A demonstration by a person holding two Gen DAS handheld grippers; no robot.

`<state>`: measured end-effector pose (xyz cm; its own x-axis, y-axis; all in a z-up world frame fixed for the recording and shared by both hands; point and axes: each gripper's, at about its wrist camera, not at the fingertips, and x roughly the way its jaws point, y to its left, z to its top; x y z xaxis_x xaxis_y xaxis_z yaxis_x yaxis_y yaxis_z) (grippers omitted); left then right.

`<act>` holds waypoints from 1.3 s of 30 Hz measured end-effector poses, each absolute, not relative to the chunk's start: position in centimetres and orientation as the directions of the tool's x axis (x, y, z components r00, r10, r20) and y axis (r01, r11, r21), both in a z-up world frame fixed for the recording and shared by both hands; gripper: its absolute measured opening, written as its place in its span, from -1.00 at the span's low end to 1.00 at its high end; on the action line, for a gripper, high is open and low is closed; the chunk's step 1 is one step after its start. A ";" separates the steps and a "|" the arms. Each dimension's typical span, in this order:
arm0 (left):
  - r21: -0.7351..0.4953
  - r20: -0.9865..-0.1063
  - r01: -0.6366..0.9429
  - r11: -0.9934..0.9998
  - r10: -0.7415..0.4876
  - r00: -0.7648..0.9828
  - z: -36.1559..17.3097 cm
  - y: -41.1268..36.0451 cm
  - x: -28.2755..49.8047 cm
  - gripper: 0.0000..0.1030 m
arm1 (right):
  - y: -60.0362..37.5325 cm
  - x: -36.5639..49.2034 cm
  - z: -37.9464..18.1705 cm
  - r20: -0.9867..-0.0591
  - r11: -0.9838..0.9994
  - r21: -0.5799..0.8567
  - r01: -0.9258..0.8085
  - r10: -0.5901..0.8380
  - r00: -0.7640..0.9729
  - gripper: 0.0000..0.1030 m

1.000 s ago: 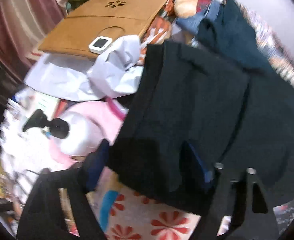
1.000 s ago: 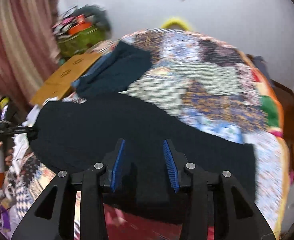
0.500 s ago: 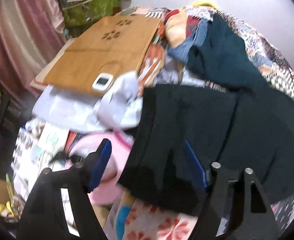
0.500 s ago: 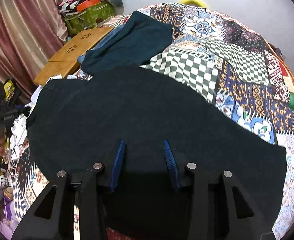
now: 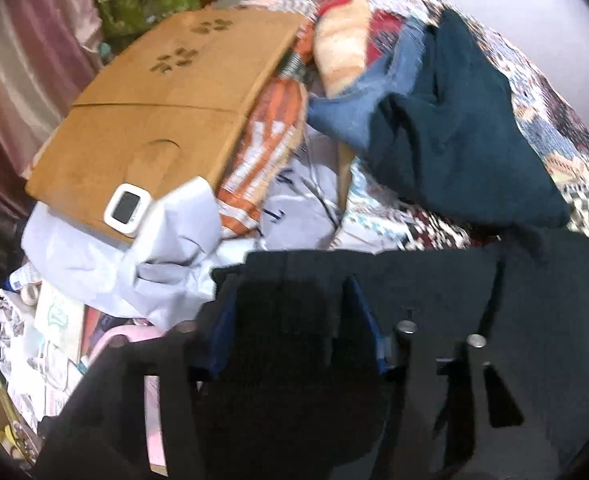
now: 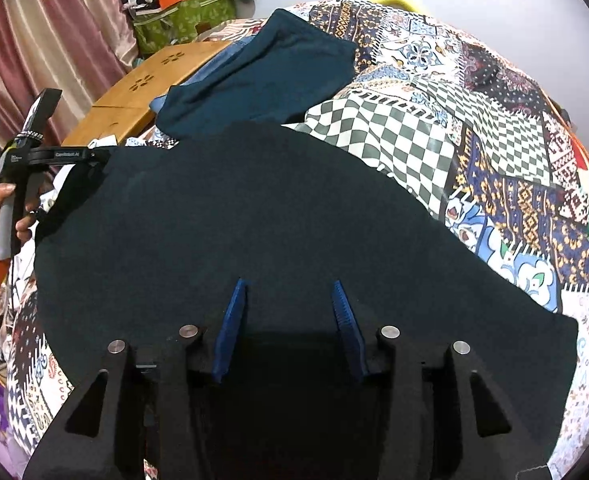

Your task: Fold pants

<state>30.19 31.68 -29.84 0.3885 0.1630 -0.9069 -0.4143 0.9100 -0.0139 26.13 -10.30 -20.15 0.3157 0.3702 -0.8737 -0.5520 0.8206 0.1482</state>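
Your left gripper (image 5: 290, 320) moved in over pants (image 6: 274, 220) corner; jaws just been closing, dark cloth between them, grip unclear. Your right gripper (image 6: 288, 328) sank lower, jaws half open above cloth. Pants lie flat on quilt (image 6: 474, 120), long side running left to right. Writing on left gripper too small to read.

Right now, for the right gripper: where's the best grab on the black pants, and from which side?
Judging from the pose, take the near edge of the black pants, right below the right gripper. Come from above, angled down, jaws straddling the hem. The cloth lies flat on the patchwork quilt, so only an edge offers a pinch. The left gripper is already at the far-left corner.
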 end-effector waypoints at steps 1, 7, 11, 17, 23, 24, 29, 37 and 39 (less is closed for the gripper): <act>0.042 -0.900 -0.442 0.896 0.226 0.373 -29.8 31.9 30.2 -0.41 | -10.5 26.2 -20.2 -0.873 0.823 0.159 -0.546 0.376 0.312 -0.17; 0.159 -0.912 -0.472 0.867 0.312 0.265 -31.3 33.5 29.2 -0.95 | -10.9 25.8 -20.3 -0.869 0.833 0.184 -0.522 0.386 0.309 -0.17; 0.141 -0.881 -0.425 0.894 0.310 0.359 -28.4 31.7 26.8 -0.76 | -11.8 25.5 -20.1 -0.866 0.847 0.201 -0.493 0.389 0.314 -0.13; 0.084 -0.817 -0.343 0.936 0.262 0.514 -22.7 28.1 24.7 -0.15 | -14.1 24.0 -19.3 -0.861 0.869 0.217 -0.445 0.386 0.333 -0.09; 0.031 -0.775 -0.202 0.979 0.151 0.614 -19.6 22.3 24.9 0.28 | -16.9 22.0 -18.0 -0.850 0.893 0.220 -0.393 0.374 0.372 -0.04; 0.024 -0.772 -0.183 0.983 0.135 0.621 -19.3 21.4 24.9 0.36 | -17.5 21.7 -17.8 -0.847 0.900 0.213 -0.380 0.364 0.387 0.01; -0.031 -0.777 -0.025 0.999 -0.009 0.630 -19.4 15.7 25.5 0.58 | -20.8 19.2 -17.5 -0.851 0.929 0.201 -0.312 0.323 0.415 0.07; -0.036 -0.859 0.173 0.984 -0.119 0.498 -23.4 7.1 26.0 0.58 | -27.7 16.7 -18.5 -0.856 0.965 0.240 -0.108 0.263 0.445 0.33; -0.025 -0.865 0.190 0.981 -0.116 0.488 -23.8 5.9 25.8 0.59 | -29.2 16.5 -19.0 -0.853 0.951 0.304 -0.049 0.295 0.430 0.33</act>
